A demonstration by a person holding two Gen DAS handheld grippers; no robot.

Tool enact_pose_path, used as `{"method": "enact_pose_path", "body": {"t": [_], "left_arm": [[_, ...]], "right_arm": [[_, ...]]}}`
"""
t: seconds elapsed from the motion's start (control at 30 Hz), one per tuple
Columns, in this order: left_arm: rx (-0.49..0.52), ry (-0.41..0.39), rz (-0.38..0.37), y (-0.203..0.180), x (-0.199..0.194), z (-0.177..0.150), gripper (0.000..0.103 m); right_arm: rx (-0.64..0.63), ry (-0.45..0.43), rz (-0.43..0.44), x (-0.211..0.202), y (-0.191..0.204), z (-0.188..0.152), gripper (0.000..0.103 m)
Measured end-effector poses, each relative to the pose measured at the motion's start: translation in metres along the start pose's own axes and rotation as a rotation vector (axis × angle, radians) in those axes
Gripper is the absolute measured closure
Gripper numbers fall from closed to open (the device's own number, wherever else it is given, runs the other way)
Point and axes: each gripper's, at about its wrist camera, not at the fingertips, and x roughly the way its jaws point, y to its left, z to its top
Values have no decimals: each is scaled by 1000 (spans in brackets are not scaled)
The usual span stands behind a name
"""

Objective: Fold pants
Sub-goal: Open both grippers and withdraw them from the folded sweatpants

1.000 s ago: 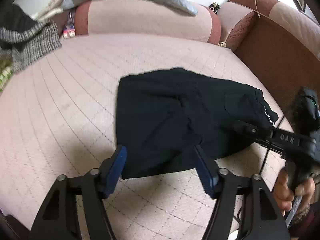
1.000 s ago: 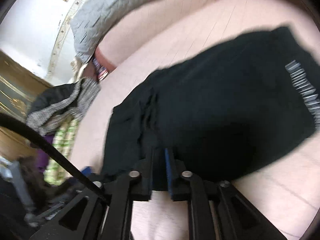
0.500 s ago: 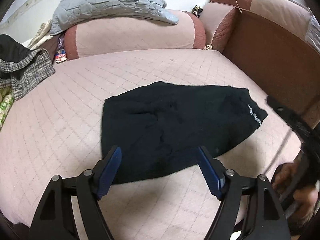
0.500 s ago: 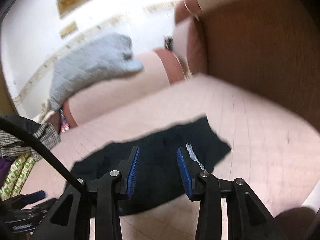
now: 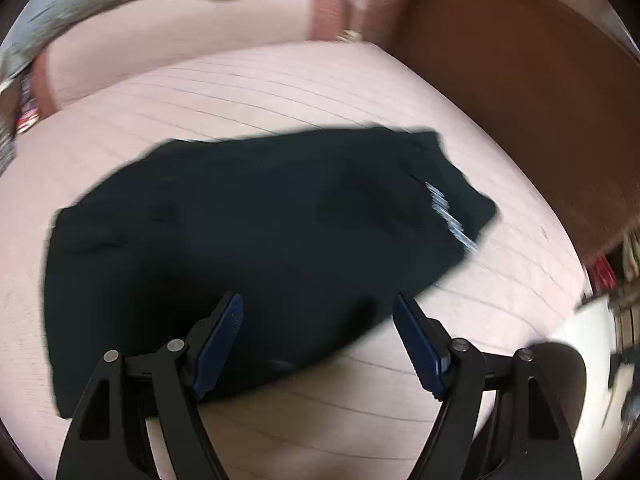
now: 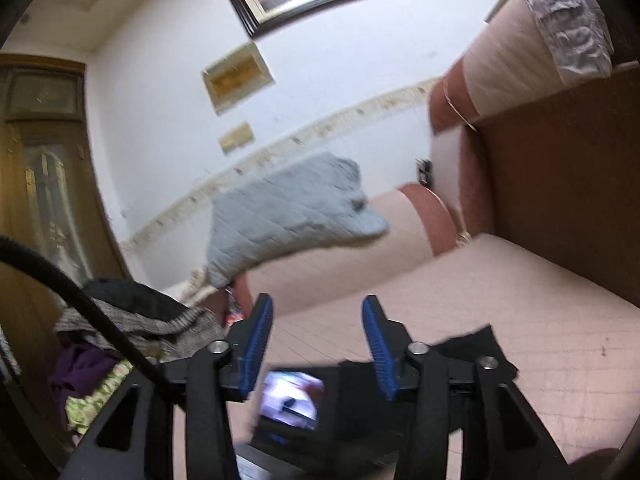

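Observation:
The black pants (image 5: 256, 248) lie folded in a compact bundle on the pink quilted sofa seat (image 5: 280, 92), white lettering near their right end. My left gripper (image 5: 318, 312) is open and empty, hovering over the bundle's near edge. My right gripper (image 6: 316, 324) is open and empty, raised and pointing at the wall; only a corner of the pants (image 6: 480, 344) shows behind its right finger. A small lit screen on the other gripper's body (image 6: 290, 400) sits below it.
A grey quilted cushion (image 6: 280, 216) rests on the pink backrest (image 5: 180, 52). The brown sofa arm (image 5: 520, 100) rises on the right. A pile of clothes (image 6: 120, 320) lies at the left end. A door (image 6: 44, 180) and framed pictures (image 6: 238, 76) are beyond.
My right gripper let go of the pants, opened, and lifted up and away to face the wall. My left gripper swung closer over the folded bundle, staying open.

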Motion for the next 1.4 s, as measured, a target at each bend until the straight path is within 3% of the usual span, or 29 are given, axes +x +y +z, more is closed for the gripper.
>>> {"method": "enact_pose_path", "body": {"t": [0.17,0.4,0.47,0.57,0.63,0.8,0.9,1.07,1.4], "left_arm": [[45,48,-81,-35,7,-14,27],[102,39,-77,-48,3,-27,27],[94,17,-55,-35,-3,-29,27],[39,-16,-17,-8,-15,-31,27],[11,-47,15,9,-25,-32,27],[-3,-138,77,29,-54,-33,27],[25,-174,100,29,-67,-34,27],[52,-178,93,27,-69,-26,27],[81,-143,96,22,-53,-19,27]], "right_arm": [[30,-14,43,3,5,5,48],[92,0,59,4,5,11,48],[76,-21,0,-2,-2,15,39],[33,-70,-211,-11,-22,16,24],[24,-64,-377,-9,-40,11,23],[131,152,-562,20,-106,-26,23],[182,260,-619,31,-128,-54,23],[178,353,-674,46,-144,-80,23],[203,347,-646,43,-157,-90,23]]}}
